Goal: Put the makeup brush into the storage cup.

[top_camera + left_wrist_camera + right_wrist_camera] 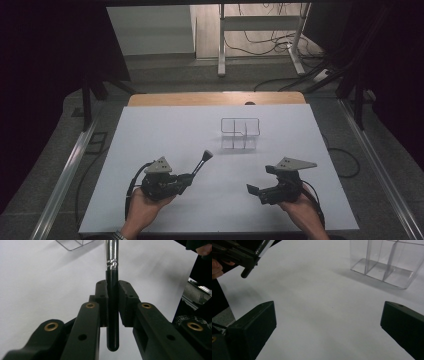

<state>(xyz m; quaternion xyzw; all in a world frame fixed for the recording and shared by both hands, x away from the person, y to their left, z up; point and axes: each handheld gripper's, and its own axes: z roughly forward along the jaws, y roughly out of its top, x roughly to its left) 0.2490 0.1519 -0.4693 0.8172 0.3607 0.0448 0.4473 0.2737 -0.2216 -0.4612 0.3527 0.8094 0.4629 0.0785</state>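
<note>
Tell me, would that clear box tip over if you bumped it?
Probably it would slide or tip: the clear box looks thin-walled, empty and light. Its smooth plastic may be slippery to grip. It sits flat on the white table, so a gentle nudge might just scoot it.

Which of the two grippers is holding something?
The left gripper: its jaws clamp a makeup brush by its black handle. The right gripper is open, empty.

I am holding a makeup brush (pixel 202 162) at near left over the table (pixel 150 150); the clear divided organizer (pixel 240 133) is standing farther off, right of it, toward the middle.
</note>
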